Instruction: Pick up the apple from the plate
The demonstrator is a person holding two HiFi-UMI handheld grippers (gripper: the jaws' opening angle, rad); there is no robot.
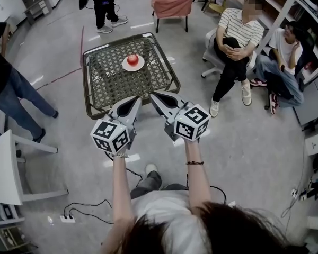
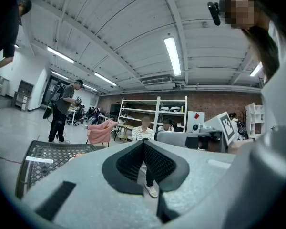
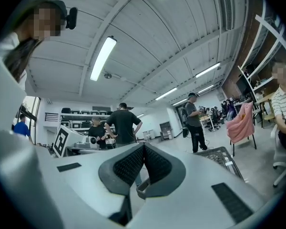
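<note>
Progress: barely started, by the look of it; no contact with the apple (image 1: 132,59) yet, so the reach, the grip and the lift off the plate (image 1: 141,65) all remain.
Table (image 1: 88,83): low, with a woven top inside a metal rim; carries only the plate and the apple.
Left gripper (image 1: 139,98): jaws pressed together with nothing between them, plain in its own view; held at the table's near edge, touching nothing.
Right gripper (image 1: 152,94): likewise closed on nothing; just beside the left gripper at the same near edge; needs opening before any grasp.
Plate: white, on the far half of the table, about midway between the left and right edges.
Apple: red, sits in the plate's middle, well apart from both grippers.
</note>
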